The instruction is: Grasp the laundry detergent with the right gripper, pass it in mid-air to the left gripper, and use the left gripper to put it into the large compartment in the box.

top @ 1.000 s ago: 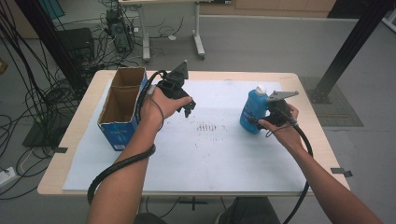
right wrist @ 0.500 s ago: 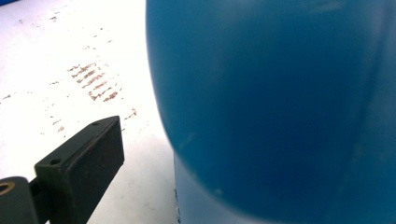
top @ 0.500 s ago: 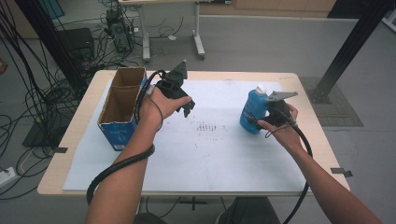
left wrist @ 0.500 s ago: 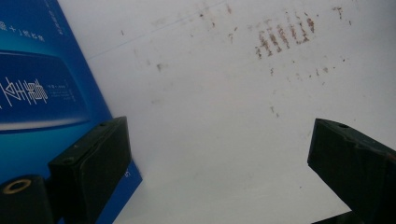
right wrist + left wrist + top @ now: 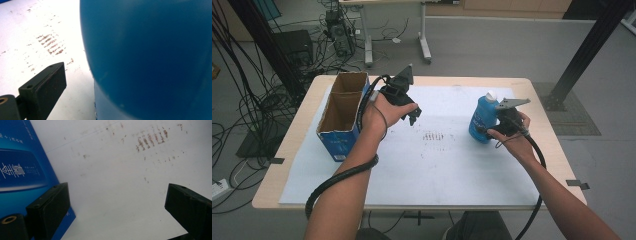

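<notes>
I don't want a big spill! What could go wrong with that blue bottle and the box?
The blue bottle stands upright with the right tongs pressed against its side. One jaw shows beside it and the other is hidden, so the grip may be off-centre and a nudge could tip it. The left tongs hang open right beside the open cardboard box, so a careless swing might shove the box along the white sheet.

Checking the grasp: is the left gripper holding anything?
No, the left gripper fingers stand wide apart over bare white sheet.
</notes>
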{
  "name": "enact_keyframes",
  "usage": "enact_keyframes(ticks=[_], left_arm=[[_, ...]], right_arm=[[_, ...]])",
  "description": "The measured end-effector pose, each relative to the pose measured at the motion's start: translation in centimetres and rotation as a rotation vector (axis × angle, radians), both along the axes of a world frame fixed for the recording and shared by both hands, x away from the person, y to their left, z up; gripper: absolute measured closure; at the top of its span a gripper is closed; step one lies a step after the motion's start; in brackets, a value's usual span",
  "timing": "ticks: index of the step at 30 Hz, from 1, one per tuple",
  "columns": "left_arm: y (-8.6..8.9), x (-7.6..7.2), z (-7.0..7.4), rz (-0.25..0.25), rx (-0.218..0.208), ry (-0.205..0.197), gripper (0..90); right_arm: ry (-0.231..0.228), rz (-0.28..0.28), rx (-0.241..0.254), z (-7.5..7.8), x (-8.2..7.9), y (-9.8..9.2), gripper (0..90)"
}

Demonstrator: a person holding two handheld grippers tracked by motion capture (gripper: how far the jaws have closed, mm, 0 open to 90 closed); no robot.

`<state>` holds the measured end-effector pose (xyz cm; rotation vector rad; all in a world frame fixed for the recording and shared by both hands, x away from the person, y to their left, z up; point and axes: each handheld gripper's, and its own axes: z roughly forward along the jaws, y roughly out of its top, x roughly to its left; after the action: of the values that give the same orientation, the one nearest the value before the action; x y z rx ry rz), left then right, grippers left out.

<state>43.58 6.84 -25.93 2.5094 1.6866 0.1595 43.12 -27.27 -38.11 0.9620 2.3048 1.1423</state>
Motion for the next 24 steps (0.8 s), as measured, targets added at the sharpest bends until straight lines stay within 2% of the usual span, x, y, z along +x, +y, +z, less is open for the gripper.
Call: enact_keyframes(ticks=[9, 16, 24], left_arm=[[-0.10, -0.07, 0.00, 0.004, -0.004, -0.002, 6.6], [-0.11, -0.03, 0.05, 0.003, -0.004, -0.003, 6.6], [-0.14, -0.04, -0.03, 0.003, -0.003, -0.002, 6.6]], right_arm=[[-0.002, -0.004, 0.003, -0.04, 0.02, -0.04, 3.7], [-0.011, -0.007, 0.000, -0.11, 0.01, -0.07, 8.7], [-0.010, -0.020, -0.008, -0.46, 0.16, -0.08, 18.9]])
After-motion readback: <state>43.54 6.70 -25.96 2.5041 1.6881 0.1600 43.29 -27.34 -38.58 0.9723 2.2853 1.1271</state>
